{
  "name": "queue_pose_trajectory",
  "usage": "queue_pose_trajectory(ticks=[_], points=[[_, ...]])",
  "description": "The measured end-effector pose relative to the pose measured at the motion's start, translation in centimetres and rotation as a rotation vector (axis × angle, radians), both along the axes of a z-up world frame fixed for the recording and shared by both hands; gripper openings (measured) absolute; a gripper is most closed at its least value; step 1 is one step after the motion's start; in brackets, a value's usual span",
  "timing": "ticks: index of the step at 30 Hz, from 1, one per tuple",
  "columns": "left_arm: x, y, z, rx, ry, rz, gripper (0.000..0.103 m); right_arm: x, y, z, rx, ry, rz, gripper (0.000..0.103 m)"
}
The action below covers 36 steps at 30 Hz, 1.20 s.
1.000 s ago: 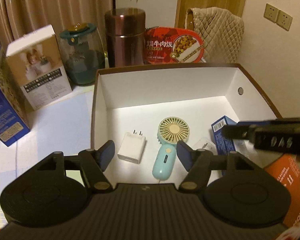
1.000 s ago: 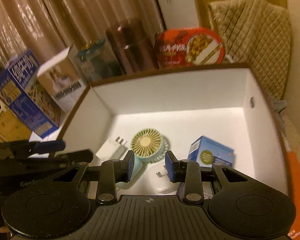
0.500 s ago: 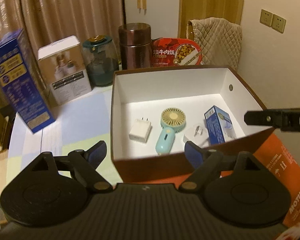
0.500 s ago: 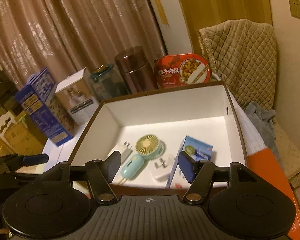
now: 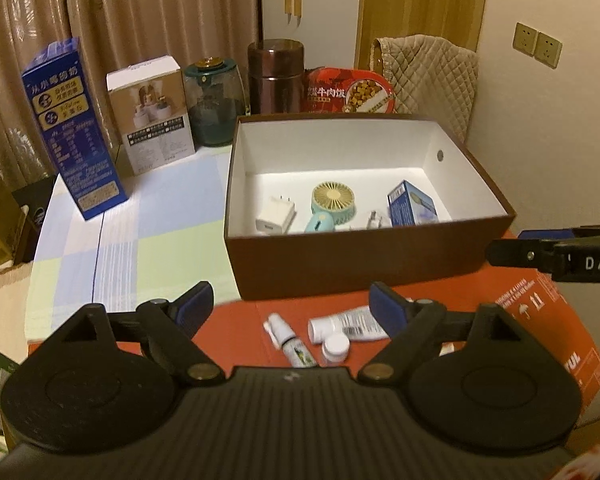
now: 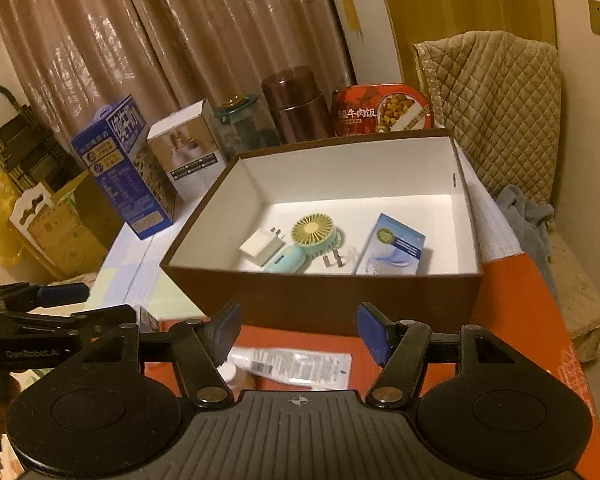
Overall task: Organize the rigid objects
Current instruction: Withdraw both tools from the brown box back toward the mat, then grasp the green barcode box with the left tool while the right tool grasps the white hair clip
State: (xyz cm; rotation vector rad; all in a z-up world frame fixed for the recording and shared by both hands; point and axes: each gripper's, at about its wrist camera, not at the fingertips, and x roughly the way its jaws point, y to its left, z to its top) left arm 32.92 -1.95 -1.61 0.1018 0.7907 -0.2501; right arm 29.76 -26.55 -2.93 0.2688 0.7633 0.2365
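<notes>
Brown box (image 5: 352,264) holding fan (image 5: 332,202), charger (image 5: 275,216) and blue carton (image 5: 410,204); left gripper (image 5: 290,308) and right gripper (image 6: 298,330) before it, fingers apart, empty.

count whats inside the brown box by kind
In the brown box:
chargers: 2, a white one at the left and one partly hidden beside the blue carton
handheld fans: 1
small blue cartons: 1
total: 4
</notes>
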Motion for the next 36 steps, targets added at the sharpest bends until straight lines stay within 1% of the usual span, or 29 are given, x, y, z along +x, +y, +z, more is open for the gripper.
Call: queue_pose_trajectory(ticks=[4, 6, 16, 21, 27, 36], points=[[-1.5, 0.1, -0.5, 0.019, 0.012, 0.009, 0.081, -1.1, -0.2, -0.5, -0.006, 0.024, 0.004, 0.061], [-2.3, 0.4, -0.7, 0.012, 0.02, 0.013, 0.079, -1.4, -0.2, -0.9, -0.01, 0.038, 0.009, 0.061], [-5.5, 1.6, -2.0, -0.011, 0.068, 0.048, 0.078, -3.6, 0.4, -3.6, -0.032, 0.133, 0.042, 0.061], [-6.9, 2.4, -3.1, -0.004, 0.104, 0.074, 0.077, -4.3, 0.9, -5.0, -0.039, 0.182, 0.056, 0.061], [-7.9, 3.7, -3.7, -0.007, 0.122, 0.127, 0.077, -4.5, 1.9, -6.0, -0.052, 0.208, 0.081, 0.061], [-8.3, 5.6, -5.3, 0.012, 0.137, 0.21, 0.077, -4.0, 3.6, -8.7, -0.077, 0.257, 0.09, 0.061]])
